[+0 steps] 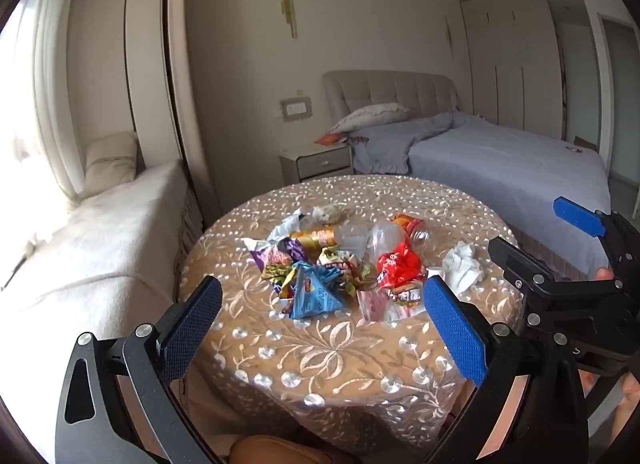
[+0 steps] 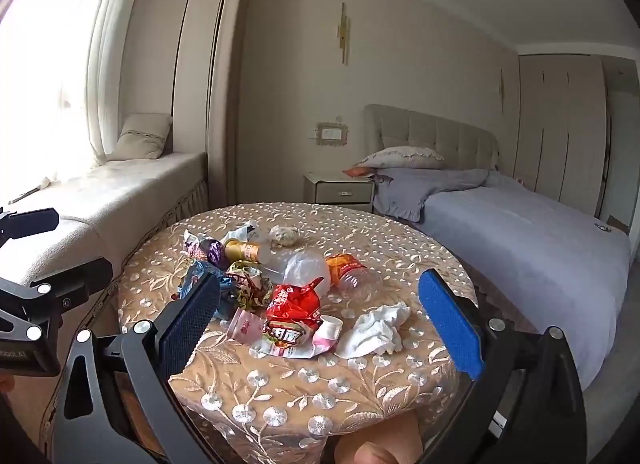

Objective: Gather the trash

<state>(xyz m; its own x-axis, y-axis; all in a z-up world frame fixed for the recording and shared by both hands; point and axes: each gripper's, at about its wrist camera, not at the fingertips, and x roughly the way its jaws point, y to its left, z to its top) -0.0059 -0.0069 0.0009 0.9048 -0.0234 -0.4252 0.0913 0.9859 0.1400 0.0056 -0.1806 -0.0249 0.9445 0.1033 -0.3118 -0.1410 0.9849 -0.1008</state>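
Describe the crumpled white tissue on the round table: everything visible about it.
The crumpled white tissue is a soft, paper-like wad, bunched into irregular folds and creases, with no print showing. It lies loose on the embroidered gold tablecloth, at the right-hand edge of the litter pile, apart from the red snack wrapper. Its left edge lies beside a small white and pink cup tipped on its side; whether they touch is unclear. Neither gripper touches it.

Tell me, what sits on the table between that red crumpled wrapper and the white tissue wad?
A small white cup lying on its side, seen best in the right wrist view, between the red wrapper and the tissue wad; bare tablecloth surrounds it.
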